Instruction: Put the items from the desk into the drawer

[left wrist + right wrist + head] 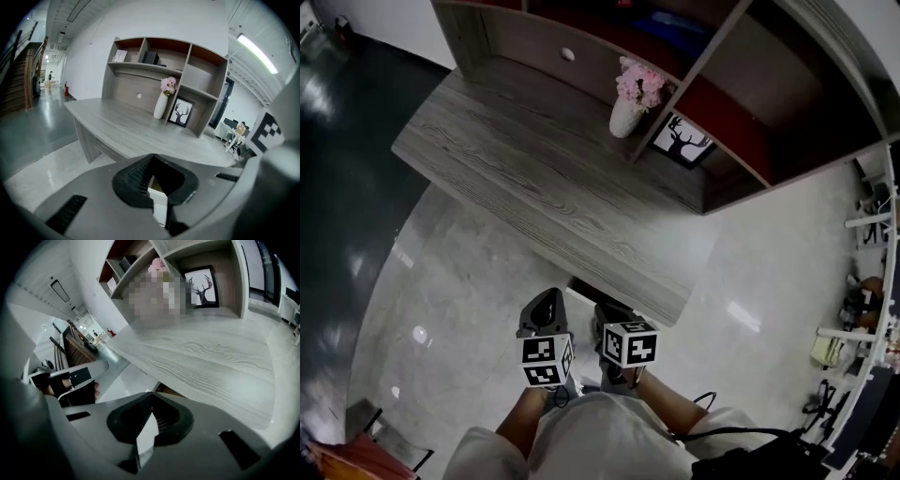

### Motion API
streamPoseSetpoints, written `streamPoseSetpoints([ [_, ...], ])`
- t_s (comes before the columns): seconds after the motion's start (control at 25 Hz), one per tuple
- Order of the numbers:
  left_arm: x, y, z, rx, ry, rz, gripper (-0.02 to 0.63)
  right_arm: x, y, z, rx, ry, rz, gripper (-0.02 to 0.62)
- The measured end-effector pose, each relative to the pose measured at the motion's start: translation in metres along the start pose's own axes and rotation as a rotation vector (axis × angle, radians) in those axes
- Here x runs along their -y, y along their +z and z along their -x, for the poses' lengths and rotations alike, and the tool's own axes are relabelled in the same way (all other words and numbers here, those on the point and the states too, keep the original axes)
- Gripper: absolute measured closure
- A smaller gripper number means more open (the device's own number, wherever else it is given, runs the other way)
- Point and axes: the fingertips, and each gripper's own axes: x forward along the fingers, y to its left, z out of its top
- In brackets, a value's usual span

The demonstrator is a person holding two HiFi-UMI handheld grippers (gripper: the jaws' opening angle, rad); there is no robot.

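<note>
The grey wooden desk [534, 178] carries a white vase of pink flowers [632, 97] and a framed deer picture [682, 141] beside the hutch's divider. Both show in the left gripper view too, the vase [161, 104] and the picture [180, 112]. My left gripper [548, 300] and right gripper [607, 315] hang close to my body, short of the desk's front edge. In their own views the left gripper [151, 157] and the right gripper [151, 395] have their jaw tips together with nothing between them. A dark opening [592, 287] sits under the desk's front edge; what it is I cannot tell.
A hutch with open shelves [741, 84] stands on the desk's back, with a round white knob [568, 54] on its back panel. Its top shelf holds a dark box [150, 57]. Glossy floor [459, 309] surrounds the desk. Office furniture [862, 309] is at the right.
</note>
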Motion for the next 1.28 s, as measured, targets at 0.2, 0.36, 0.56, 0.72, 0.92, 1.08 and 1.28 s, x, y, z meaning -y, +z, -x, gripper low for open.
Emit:
streamPoseSetpoints([
  [0.2,0.007,0.029,0.020,0.064,0.018,0.019,0.609,-0.008,0.037,0.026,0.080,0.036,0.030,0.597],
  [0.36,0.011,0.063,0.031,0.137,0.020,0.008,0.609,-0.009,0.069,0.046,0.153,0.045,0.074,0.597],
  [0.56,0.012,0.099,0.042,0.219,0.033,0.005,0.609,-0.007,0.099,0.069,0.234,0.045,0.088,0.597],
  [0.72,0.012,0.117,0.047,0.253,0.031,0.001,0.609,-0.004,0.120,0.086,0.302,0.037,0.099,0.597],
  [0.92,0.024,0.134,0.047,0.276,0.002,-0.035,0.609,0.004,0.149,0.112,0.418,0.039,0.097,0.597],
  [1.08,0.042,0.147,0.043,0.275,-0.053,-0.063,0.609,0.011,0.170,0.130,0.505,0.009,0.123,0.597],
  [1.28,0.063,0.172,0.039,0.301,-0.103,-0.114,0.609,0.021,0.188,0.145,0.561,-0.029,0.131,0.597],
])
